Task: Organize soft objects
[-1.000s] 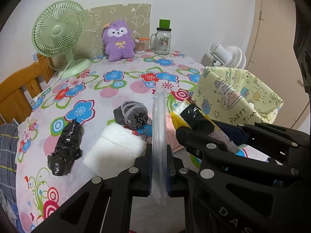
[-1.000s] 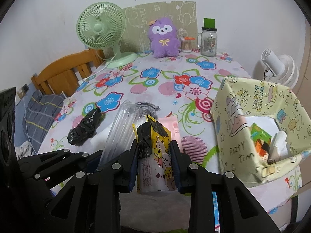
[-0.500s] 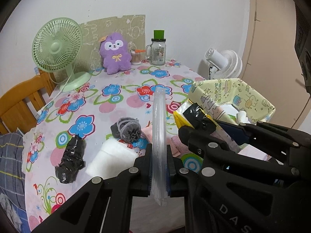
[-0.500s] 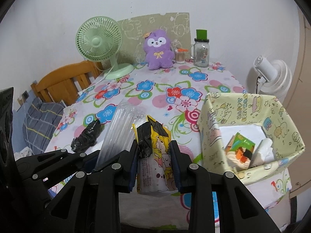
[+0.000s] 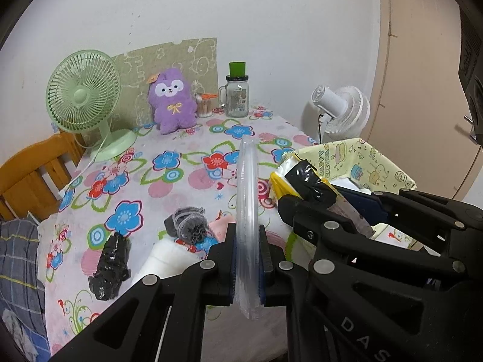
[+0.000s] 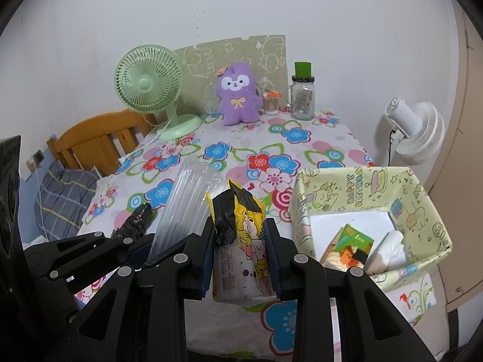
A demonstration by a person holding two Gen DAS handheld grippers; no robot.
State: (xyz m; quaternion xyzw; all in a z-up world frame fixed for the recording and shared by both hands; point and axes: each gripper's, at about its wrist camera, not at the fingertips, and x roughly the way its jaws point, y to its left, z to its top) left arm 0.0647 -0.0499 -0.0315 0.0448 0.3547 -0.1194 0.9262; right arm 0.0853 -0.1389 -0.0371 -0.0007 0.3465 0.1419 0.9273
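Both grippers are raised above the near edge of the flowered table (image 5: pixel 181 187), side by side and level, fingers pointing toward the far wall.

In the left wrist view the left gripper (image 5: pixel 247 267) sits at lower centre, its jaws pressed flat against a clear plastic packet (image 5: pixel 248 211) that stands on edge and rises to mid-frame. The right gripper (image 6: pixel 241 256), at lower centre of the right wrist view, is clamped on a yellow cartoon-printed pouch (image 6: pixel 238 241) with a black crumpled top; the pouch hangs in the air just left of the yellow paper-covered box (image 6: pixel 356 187) at the right of the frame.

On the cloth below, in the lower left of the left wrist view, lie a black wrapped bundle (image 5: pixel 110 264), a white folded cloth (image 5: pixel 163 261) and a grey knitted ball (image 5: pixel 188 226), with something pink just beside the ball, mostly hidden by the packet. At the upper centre a purple plush toy (image 5: pixel 172 102) stands between a green fan (image 5: pixel 83 96) and a glass jar (image 5: pixel 237 96).

The box's contents are only partly visible: an orange and green carton (image 6: pixel 350 244) and a white wad. The packet's contents cannot be made out.
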